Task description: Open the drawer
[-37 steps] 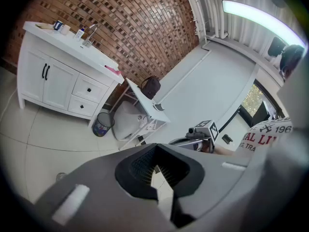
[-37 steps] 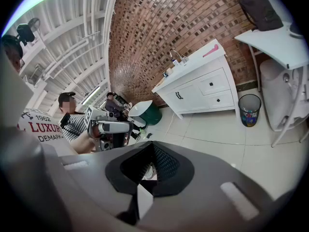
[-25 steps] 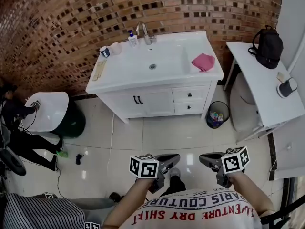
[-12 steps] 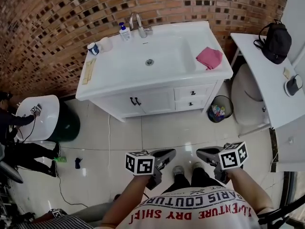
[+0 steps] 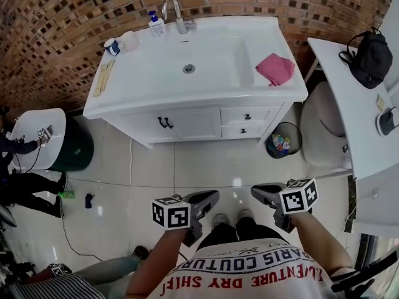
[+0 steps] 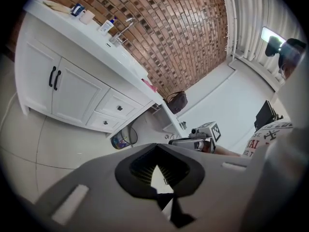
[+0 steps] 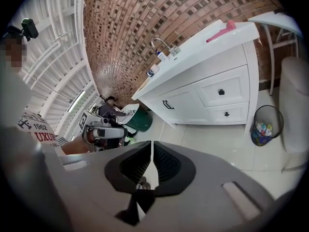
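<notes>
The white vanity (image 5: 156, 108) has two small drawers at its right, the upper drawer (image 5: 247, 116) (image 7: 221, 92) (image 6: 118, 108) over the lower drawer (image 5: 243, 131) (image 7: 226, 113). Both look closed, each with a dark knob. My left gripper (image 5: 211, 197) (image 6: 155, 146) hangs over the floor well short of the cabinet, its pads together and empty. My right gripper (image 5: 257, 190) (image 7: 152, 143) hovers beside it, level with it and as far from the drawers. Its jaws are opening, only a hairline slit shows, and nothing is between them.
A wire waste bin (image 5: 280, 146) stands on the floor right of the drawers. A pink cloth (image 5: 275, 68) lies on the counter. A white table (image 5: 349, 111) with a black backpack (image 5: 373, 52) is at the right. A person (image 5: 19, 149) and a green bin (image 5: 75, 148) are at the left.
The head view has moved closer to the vanity. Both grippers came forward and lower together, still side by side over the floor.
</notes>
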A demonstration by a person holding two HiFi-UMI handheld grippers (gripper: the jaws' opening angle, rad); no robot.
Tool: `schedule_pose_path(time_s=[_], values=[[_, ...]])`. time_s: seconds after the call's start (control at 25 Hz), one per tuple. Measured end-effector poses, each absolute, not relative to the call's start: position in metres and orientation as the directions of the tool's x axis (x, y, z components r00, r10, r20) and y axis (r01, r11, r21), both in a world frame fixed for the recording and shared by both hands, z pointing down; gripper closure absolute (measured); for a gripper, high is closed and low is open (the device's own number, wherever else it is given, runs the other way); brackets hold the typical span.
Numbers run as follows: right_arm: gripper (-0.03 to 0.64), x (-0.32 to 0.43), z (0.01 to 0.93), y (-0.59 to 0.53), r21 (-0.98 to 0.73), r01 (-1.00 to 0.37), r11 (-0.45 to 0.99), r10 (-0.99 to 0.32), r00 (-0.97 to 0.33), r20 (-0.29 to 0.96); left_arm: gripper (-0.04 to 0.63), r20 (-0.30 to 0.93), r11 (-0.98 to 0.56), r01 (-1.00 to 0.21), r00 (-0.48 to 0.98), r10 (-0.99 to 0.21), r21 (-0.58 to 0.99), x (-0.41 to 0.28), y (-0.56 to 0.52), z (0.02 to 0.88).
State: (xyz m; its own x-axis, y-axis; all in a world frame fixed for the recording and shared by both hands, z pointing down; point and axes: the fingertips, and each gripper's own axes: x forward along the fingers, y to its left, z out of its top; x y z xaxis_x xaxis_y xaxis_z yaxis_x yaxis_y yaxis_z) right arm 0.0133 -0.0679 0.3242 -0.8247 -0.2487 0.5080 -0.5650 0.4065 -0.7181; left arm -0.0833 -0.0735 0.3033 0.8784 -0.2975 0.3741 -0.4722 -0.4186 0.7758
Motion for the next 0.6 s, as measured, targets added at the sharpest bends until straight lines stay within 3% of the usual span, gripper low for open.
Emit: schedule_pose_path(time_s=[0.6], values=[[0.517,0.057,0.598,-0.202,-0.607,-0.689,0.396,-0.329,-0.723,0.607,0.611,0.353,-0.442,-0.488,0.865,-0.356,0.752,-0.083,-0.141,0.503]])
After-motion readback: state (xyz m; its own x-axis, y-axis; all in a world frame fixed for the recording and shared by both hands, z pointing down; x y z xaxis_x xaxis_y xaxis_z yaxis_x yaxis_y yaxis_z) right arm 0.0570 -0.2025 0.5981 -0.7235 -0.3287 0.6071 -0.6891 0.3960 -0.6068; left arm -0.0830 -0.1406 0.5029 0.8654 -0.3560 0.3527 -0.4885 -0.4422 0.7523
